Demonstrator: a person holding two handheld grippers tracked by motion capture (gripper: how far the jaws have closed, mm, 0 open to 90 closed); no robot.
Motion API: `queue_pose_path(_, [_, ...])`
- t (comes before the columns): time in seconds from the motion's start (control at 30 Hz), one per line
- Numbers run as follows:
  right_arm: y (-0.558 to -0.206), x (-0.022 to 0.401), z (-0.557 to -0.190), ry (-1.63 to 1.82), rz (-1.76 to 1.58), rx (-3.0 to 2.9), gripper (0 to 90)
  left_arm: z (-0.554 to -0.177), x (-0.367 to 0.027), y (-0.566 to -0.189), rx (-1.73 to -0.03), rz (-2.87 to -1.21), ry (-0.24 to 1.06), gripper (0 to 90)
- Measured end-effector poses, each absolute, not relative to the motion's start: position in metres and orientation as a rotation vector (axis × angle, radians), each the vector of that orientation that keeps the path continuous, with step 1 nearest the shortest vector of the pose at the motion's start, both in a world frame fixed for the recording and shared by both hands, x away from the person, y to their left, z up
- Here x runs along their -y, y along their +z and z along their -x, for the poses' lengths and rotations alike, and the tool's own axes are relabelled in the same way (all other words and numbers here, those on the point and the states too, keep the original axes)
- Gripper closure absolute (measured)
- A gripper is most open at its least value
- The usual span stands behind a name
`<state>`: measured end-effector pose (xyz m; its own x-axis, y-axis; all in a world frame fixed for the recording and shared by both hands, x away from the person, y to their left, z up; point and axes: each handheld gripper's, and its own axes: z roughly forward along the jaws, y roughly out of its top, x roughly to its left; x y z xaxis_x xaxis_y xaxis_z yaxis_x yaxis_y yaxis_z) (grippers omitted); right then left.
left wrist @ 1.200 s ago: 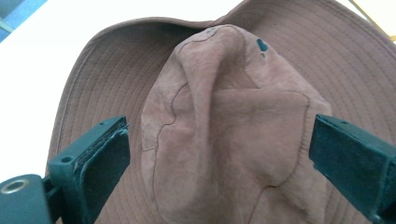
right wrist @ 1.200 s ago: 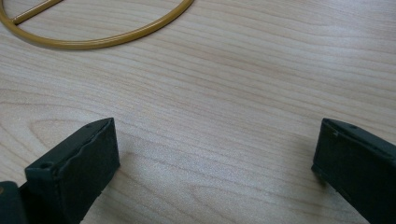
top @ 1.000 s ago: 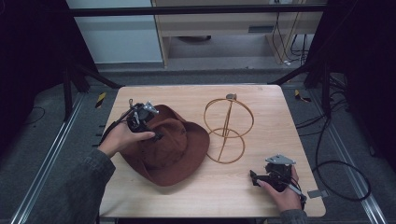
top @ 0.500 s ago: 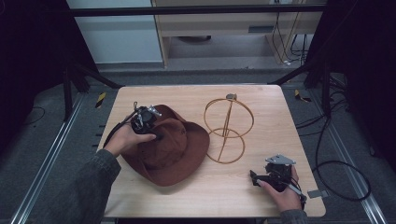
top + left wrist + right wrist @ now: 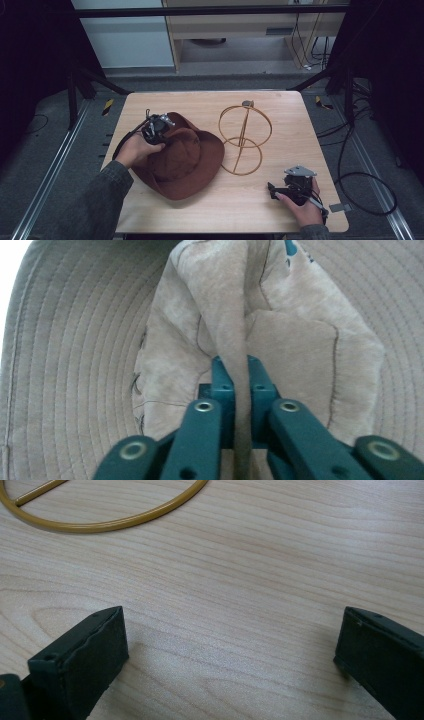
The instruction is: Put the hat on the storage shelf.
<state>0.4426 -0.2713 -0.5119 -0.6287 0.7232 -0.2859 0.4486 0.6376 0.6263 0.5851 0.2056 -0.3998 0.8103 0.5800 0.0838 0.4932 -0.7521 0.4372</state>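
The left hand-held gripper [image 5: 159,128] sits at the far left edge of a soft brown wide-brimmed felt hat [image 5: 182,157], which lies on the pale wooden counter [image 5: 280,107]. In the left gripper view its jaws are drawn narrow around a raised fold of the hat's crown [image 5: 235,335], the fabric pinched between them, with the stitched brim [image 5: 75,355] spreading out beyond and to either side. To the right of this hand-held gripper, past the hat, a thin golden wire stand of joined rings [image 5: 243,137] stands upright, its base ring just beside the brim.

The right hand-held gripper [image 5: 283,190] rests low at the near right corner of the counter, well apart from the hat. Its jaws are spread wide with bare wood between them; the stand's base ring [image 5: 107,515] curves ahead of it.
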Motion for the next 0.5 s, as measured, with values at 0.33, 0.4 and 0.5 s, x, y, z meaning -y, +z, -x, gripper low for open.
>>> queue_pose_path(0.33, [-0.512,0.272,-0.443,0.698,-0.913,-2.335,0.8,-0.575,-0.213,-0.391,-0.816,-2.527,0.32,88.7])
queue_pose_path(0.4, [-0.512,0.271,-0.443,0.696,-0.915,-2.335,0.7,-0.573,-0.213,-0.386,-0.802,-2.531,0.334,88.7])
queue_pose_path(0.5, [-0.512,0.271,-0.443,0.696,-0.916,-2.335,0.7,-0.57,-0.214,-0.379,-0.788,-2.52,0.336,88.7])
